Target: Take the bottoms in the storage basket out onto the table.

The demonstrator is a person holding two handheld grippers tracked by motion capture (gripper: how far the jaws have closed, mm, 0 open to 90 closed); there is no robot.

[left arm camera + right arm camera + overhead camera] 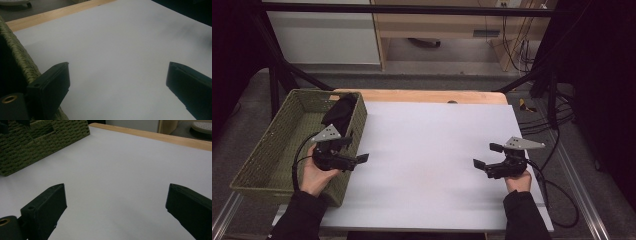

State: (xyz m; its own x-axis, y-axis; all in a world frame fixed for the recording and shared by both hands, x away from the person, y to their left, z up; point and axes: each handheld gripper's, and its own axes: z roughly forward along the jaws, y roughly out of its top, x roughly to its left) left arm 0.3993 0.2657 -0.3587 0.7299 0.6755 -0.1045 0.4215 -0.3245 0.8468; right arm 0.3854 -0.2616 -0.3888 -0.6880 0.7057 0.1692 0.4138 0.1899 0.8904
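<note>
At far left, the woven green rectangular basket holds a crumpled black cloth. Beside its right wall your left gripper hovers, jaws spread apart, empty. Across the white-covered desk, your right gripper likewise gapes empty.

The right gripper shows its two black jaws spread wide apart, with nothing between them, above a smooth white sheet that covers the table. At the upper left a green woven basket with a rectangular handle hole in its wall rests on the sheet. Along the far edge runs a strip of pale wooden tabletop.
</note>
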